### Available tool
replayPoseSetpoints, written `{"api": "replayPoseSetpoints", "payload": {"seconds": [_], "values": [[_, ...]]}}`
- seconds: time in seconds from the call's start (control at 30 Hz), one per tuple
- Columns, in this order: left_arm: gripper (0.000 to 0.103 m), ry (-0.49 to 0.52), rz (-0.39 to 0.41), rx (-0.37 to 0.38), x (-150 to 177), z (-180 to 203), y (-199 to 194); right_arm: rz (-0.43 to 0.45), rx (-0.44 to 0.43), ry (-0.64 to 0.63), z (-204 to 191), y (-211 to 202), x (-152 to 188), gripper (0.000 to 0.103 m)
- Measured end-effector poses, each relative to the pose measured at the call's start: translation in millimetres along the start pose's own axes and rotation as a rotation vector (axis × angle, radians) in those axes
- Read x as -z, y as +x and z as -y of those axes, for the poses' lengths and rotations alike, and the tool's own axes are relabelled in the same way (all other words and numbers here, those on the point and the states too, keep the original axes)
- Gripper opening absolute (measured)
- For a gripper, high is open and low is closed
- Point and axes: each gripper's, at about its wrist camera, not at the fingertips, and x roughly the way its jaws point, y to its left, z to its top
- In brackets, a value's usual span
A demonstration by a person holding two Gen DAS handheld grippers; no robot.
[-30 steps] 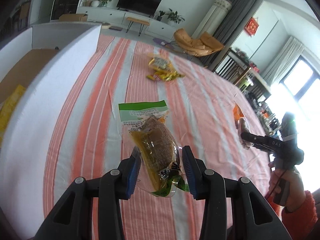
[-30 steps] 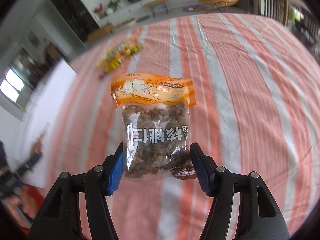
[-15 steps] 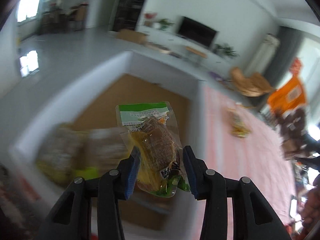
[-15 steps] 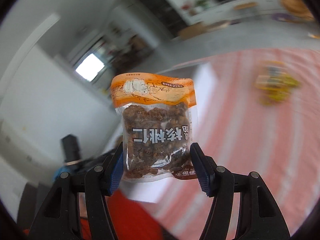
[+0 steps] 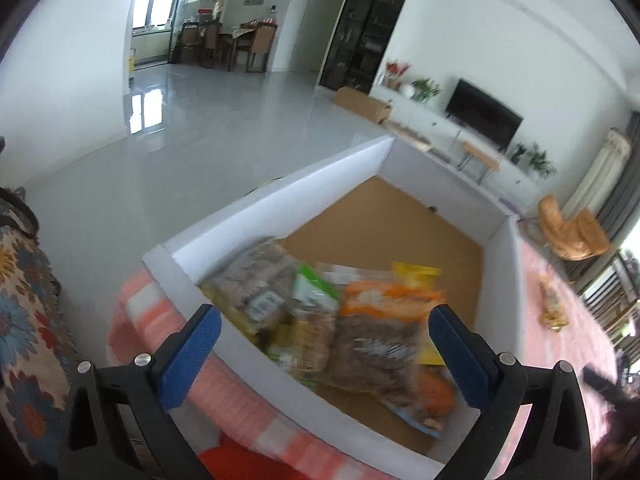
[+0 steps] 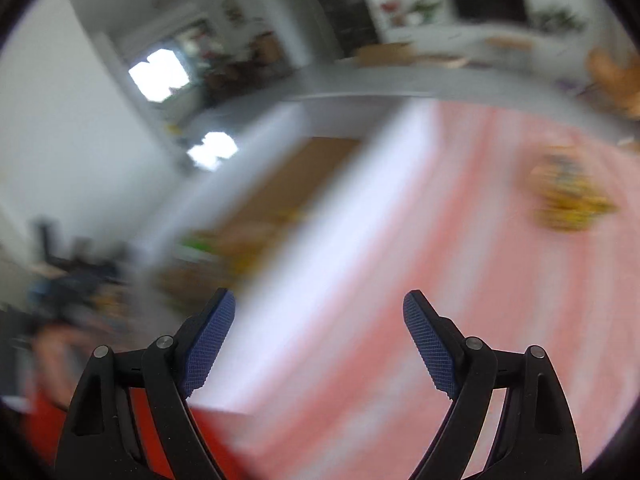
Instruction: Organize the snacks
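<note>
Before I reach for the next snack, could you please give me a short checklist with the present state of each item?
1. Left gripper empty: ok, jaws opening, nothing between the pads.
2. Right gripper empty: ok, jaws opening, nothing between the pads.
3. Snack bags inside the white box: ok, an orange-topped bag and a green-topped bag lie on its brown floor.
4. Bags lying neat: cannot tell, the pile is blurred.
5. Room left in the box: ok, the far half of the floor is bare.
6. More snacks to fetch: ok, a yellow pile sits on the striped cloth.
</note>
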Motion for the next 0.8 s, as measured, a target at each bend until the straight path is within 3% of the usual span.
{"api": "replayPoseSetpoints", "payload": {"seconds": [0.13, 0.27, 0.37, 0.43, 0.6, 0.8], "values": [[0.102, 0.047, 0.021, 0.096, 5.0, 46.6, -13.2, -0.047, 0.309, 0.027, 110.3, -13.6, 62.9, 0.088], [0.102, 0.146, 0.014, 0.232, 18.8, 119.7, -25.7, -0.056, 0.489, 0.139, 204.6, -49.6, 115.7, 0.088], [0.102, 0.228, -0.027, 0.324, 32.2, 176.9, -25.6, -0.039, 0.579, 0.194, 247.0, -73.5, 139.7, 0.088], [0.102, 0.302, -0.067, 0.381, 49.1, 219.8, -19.5, -0.034, 0.614, 0.213, 262.9, -80.4, 145.9, 0.089], [0.102, 0.465, -0.157, 0.435, 107.1, 298.4, 6.6, 0.031, 0.587, 0.295, 279.4, -98.2, 154.6, 0.091], [0.102, 0.557, -0.316, 0.355, 176.3, 337.6, 72.8, 0.016, 0.603, 0.284, 276.7, -99.5, 154.3, 0.093]]}}
